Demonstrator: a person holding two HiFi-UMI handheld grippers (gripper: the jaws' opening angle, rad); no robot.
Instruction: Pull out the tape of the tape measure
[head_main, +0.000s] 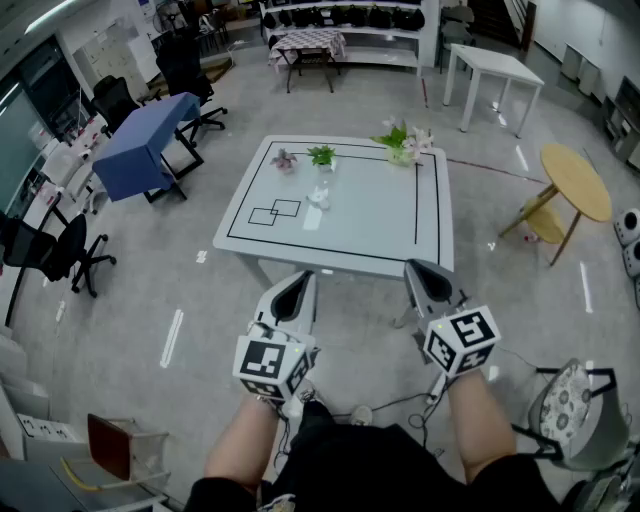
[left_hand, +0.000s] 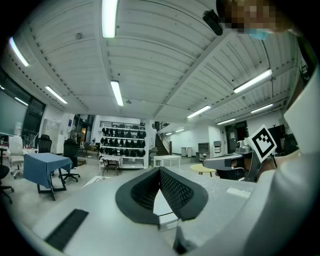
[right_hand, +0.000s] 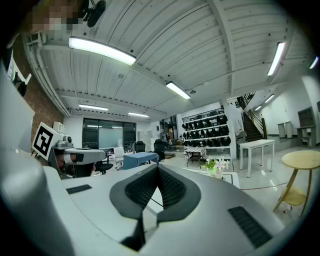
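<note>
Close by, my left gripper (head_main: 300, 285) and right gripper (head_main: 422, 272) hover before the near edge of the white table (head_main: 380, 232), jaws pressed together on nothing. Farther, the tape measure (head_main: 318, 196), a small pale blur, lies near the table's middle; flowers (head_main: 404, 142) stand at its far right corner.

**Table contents mostly unresolved**

Head view: pale object (head_main: 318, 197) at the middle of the table (head_main: 400, 235), too small to identify. Pinkish item (head_main: 285, 158) near the far edge, likewise. Person's torso (head_main: 370, 470) cut by bottom edge. Left gripper view: left claw (left_hand: 160, 170) blocks nearly all the table. Right gripper view: right claw (right_hand: 158, 168) hides its near part.
</note>
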